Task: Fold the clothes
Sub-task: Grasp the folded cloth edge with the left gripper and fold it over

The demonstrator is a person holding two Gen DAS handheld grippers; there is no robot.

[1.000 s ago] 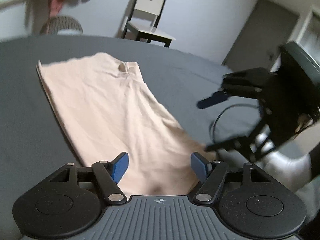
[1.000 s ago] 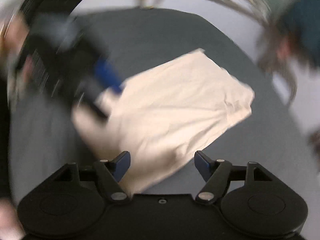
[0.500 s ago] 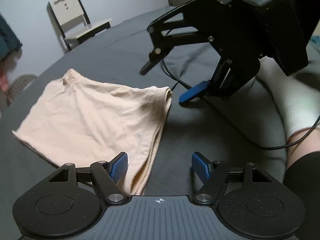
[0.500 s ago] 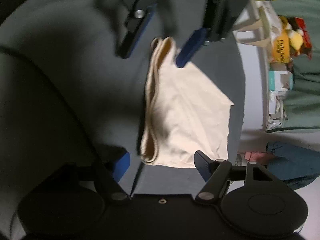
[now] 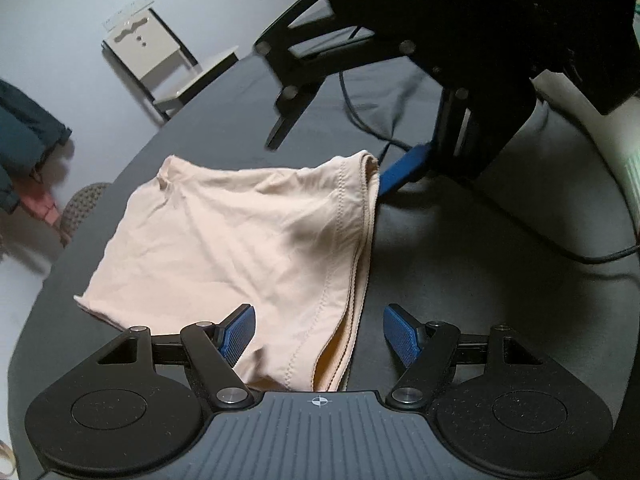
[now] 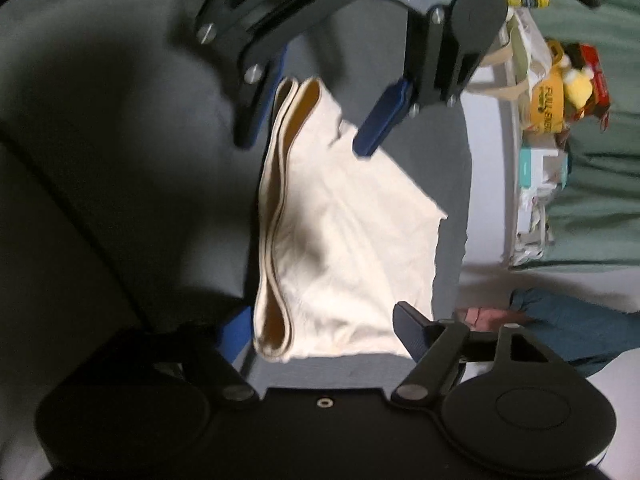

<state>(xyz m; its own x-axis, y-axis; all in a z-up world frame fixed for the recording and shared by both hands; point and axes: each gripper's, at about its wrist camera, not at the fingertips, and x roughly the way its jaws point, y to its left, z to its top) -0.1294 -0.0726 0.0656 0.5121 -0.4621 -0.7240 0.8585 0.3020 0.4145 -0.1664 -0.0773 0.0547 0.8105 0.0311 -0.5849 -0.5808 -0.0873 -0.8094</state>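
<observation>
Nearest, the left gripper point(image 5: 318, 330) hung wide open and empty over the near corner of a beige garment point(image 5: 248, 240), which lay on the dark tablecloth point(image 5: 480, 280). A second earlier the garment lay as one long strip; now it was doubled, so one fold looks done. Its layered hem edge ran lengthwise away toward the right gripper point(image 5: 336, 160), open too, holding nothing.

Matte black two-finger left gripper point(image 5: 319, 330) with ribbed grey housing, crosshair mark, round silver pivot screws. Textured blue rubber finger pads point(image 5: 239, 332) on angular black linkages. Matching black right gripper point(image 6: 322, 330), black cable point(image 5: 520, 220) trailing
</observation>
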